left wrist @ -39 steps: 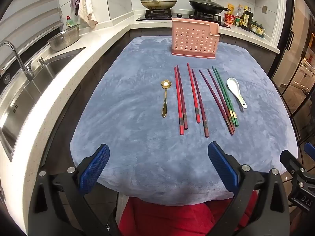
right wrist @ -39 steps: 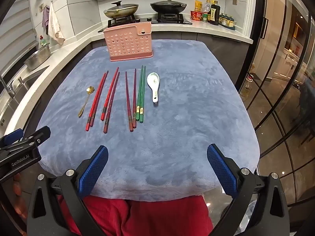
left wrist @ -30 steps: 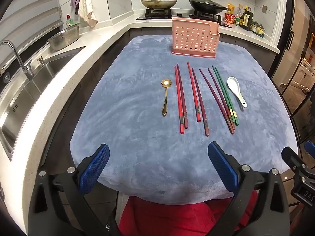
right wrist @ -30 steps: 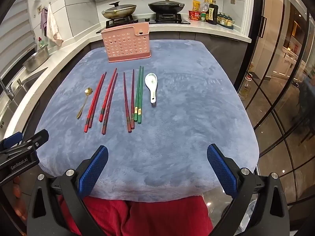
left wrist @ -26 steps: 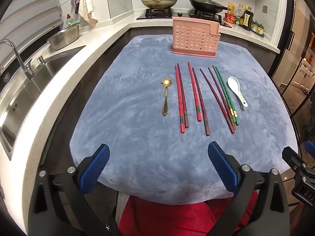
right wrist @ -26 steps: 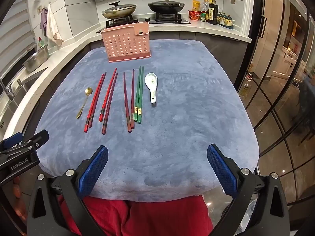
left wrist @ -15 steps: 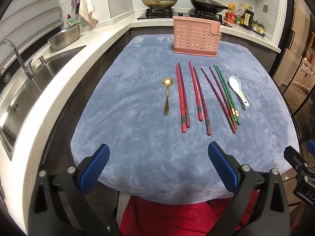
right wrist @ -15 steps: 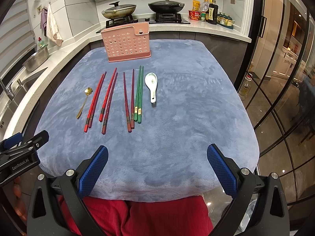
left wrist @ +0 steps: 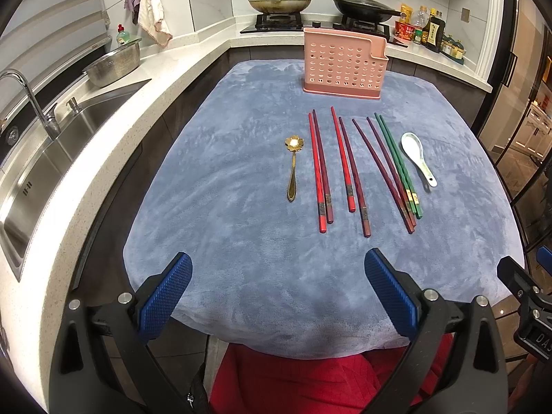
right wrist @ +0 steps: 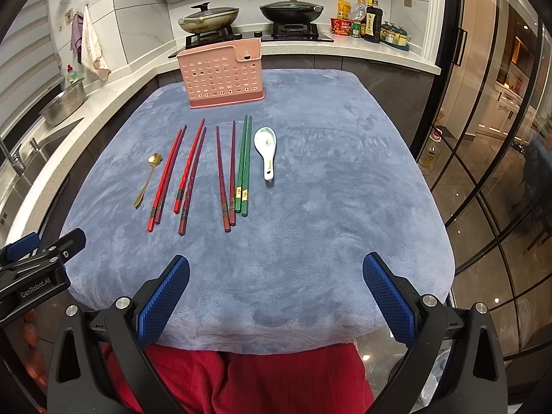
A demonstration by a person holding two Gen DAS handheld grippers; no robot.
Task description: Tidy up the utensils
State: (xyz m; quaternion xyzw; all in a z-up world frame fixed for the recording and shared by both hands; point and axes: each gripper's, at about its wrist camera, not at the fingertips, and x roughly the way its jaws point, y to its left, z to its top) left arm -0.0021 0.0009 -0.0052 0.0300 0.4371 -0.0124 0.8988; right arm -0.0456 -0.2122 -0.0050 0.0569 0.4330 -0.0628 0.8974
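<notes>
A pink perforated utensil holder (left wrist: 343, 63) (right wrist: 222, 74) stands at the far end of the blue-grey cloth (left wrist: 241, 241). In front of it lie a gold spoon (left wrist: 293, 165) (right wrist: 146, 179), several red, maroon and green chopsticks (left wrist: 348, 169) (right wrist: 207, 172), and a white ceramic spoon (left wrist: 417, 157) (right wrist: 266, 150). My left gripper (left wrist: 277, 293) is open and empty at the near table edge. My right gripper (right wrist: 276, 293) is open and empty at the near edge too, right of the left one.
A sink (left wrist: 45, 158) and white counter (left wrist: 114, 131) run along the left, with a steel colander (left wrist: 115, 63). A stove with two pans (left wrist: 279, 1) and bottles (left wrist: 431, 29) stand behind the holder. Glass doors (right wrist: 500, 172) are at the right.
Both views shifted only slightly; the utensils and holder have not moved. Both grippers stay open.
</notes>
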